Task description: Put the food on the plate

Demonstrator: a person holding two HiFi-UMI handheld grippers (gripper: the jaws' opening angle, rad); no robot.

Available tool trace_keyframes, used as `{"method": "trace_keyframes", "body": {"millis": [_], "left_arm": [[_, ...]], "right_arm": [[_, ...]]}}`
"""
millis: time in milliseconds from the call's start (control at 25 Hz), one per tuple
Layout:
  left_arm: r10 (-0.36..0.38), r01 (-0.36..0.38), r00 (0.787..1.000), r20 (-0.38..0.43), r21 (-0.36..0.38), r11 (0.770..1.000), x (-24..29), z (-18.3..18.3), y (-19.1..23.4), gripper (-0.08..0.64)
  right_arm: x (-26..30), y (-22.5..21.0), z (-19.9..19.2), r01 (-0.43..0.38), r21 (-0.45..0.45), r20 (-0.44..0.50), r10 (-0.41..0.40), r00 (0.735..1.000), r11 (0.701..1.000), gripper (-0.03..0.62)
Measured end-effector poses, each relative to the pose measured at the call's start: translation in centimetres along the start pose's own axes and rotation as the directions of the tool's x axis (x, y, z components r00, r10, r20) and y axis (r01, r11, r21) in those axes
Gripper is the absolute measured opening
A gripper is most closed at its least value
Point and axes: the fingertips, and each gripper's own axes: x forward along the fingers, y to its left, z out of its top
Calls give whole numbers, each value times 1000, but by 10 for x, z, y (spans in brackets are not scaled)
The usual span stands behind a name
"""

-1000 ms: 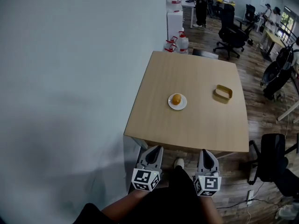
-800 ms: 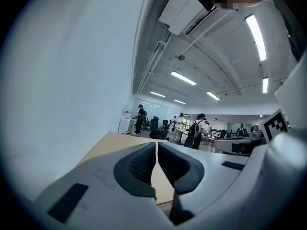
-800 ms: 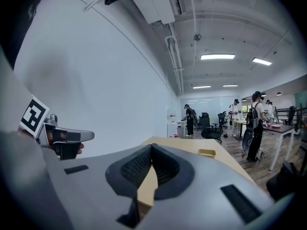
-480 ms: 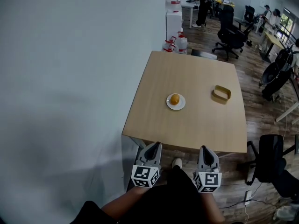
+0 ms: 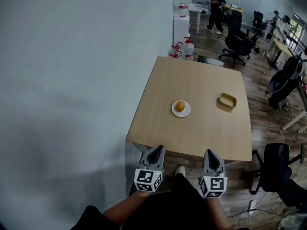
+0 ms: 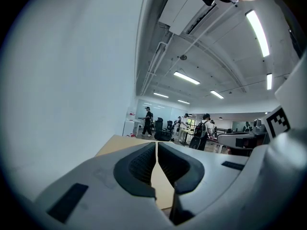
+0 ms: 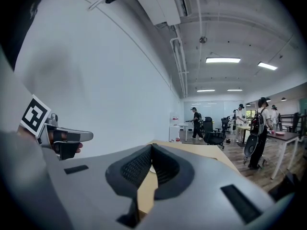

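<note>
Left tool [image 5: 157, 150]: jaws closed pad to pad with nothing between them. You hold it off the table [image 5: 201, 133], just short of the near edge toward the near-left corner.
Right tool [image 5: 210, 153]: also closed and empty, short of the near edge toward the near-right corner.
Food [image 5: 180, 106]: one round orange piece, resting on the plate.
Plate [image 5: 186, 112]: small and white, about mid-table and well apart from every edge. It holds only the food.
Container [image 5: 225, 106]: tan and rectangular, toward the right edge and apart from the plate. It looks empty, but the interior is too small to confirm.
Task status: judged met as things lie; no other food is seen on the table.
Risk, roll-off: the piece looks round, so if you bump the plate's rim it may roll onto the table.
Risk, closed jaws: if you reach in with the pads shut, you would push the food rather than grip it.
Risk, crossing reach: going for the container across the plate could clip it.
</note>
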Motion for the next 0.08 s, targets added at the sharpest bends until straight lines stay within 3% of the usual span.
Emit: {"method": "trace_keyframes", "body": {"millis": [80], "left_arm": [[6,-6,1000,-1,2,1000,-6,1,0,26]], "right_arm": [[-5,1,2,-3,-5,2,3,1000,1000,60]]}}
